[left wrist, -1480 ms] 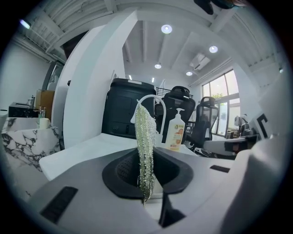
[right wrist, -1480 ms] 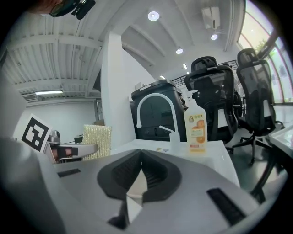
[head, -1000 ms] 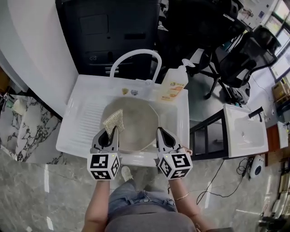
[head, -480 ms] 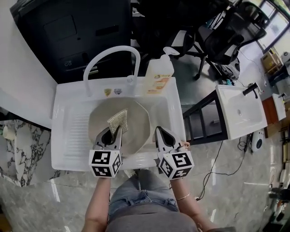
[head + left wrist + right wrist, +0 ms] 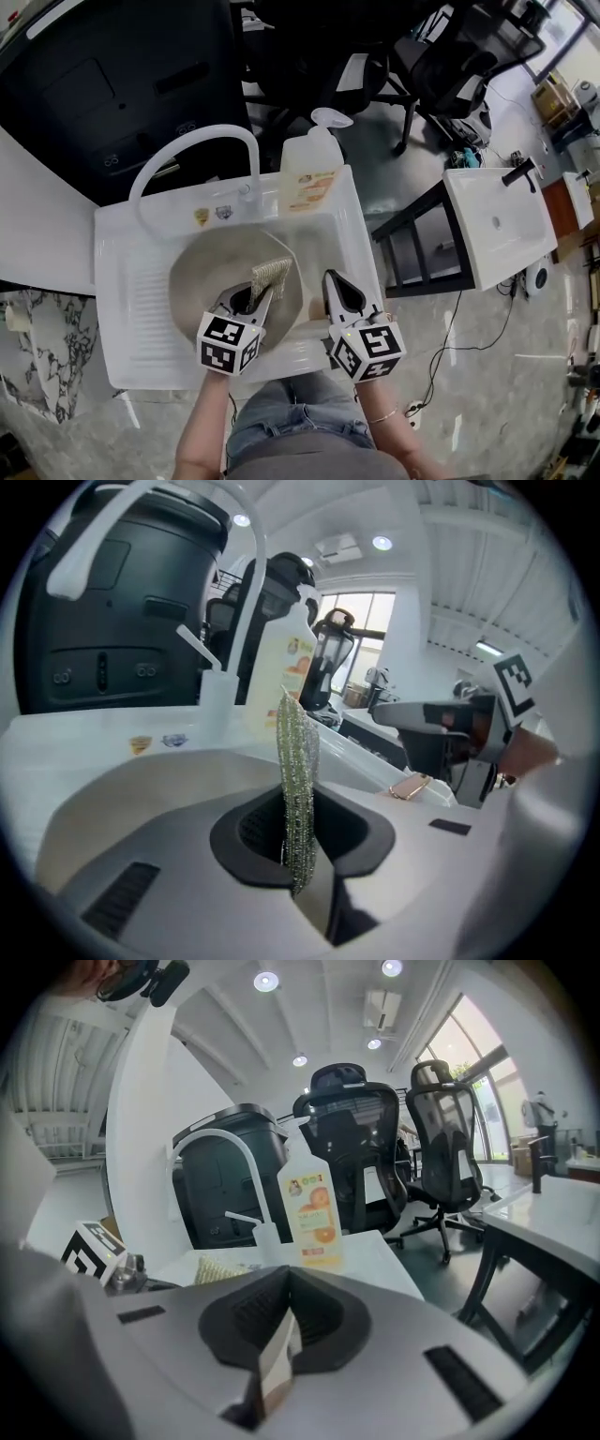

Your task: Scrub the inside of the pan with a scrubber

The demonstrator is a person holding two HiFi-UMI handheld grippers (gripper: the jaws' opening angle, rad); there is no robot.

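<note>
Silver-mesh scrubber (image 5: 272, 274) across partly hidden pan (image 5: 200, 274)

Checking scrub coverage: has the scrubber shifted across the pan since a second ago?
Yes. The scrubber, clamped in the left gripper, has travelled from the left side of the pan to right of its centre.

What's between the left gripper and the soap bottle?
The scrubber, pinched in the left gripper, then pan and white sink rim before the soap bottle; the head view shows it.

Left tool (image 5: 251, 298) holds scrubber (image 5: 271, 276) inside pan (image 5: 201, 268), sink (image 5: 129, 281).
</note>
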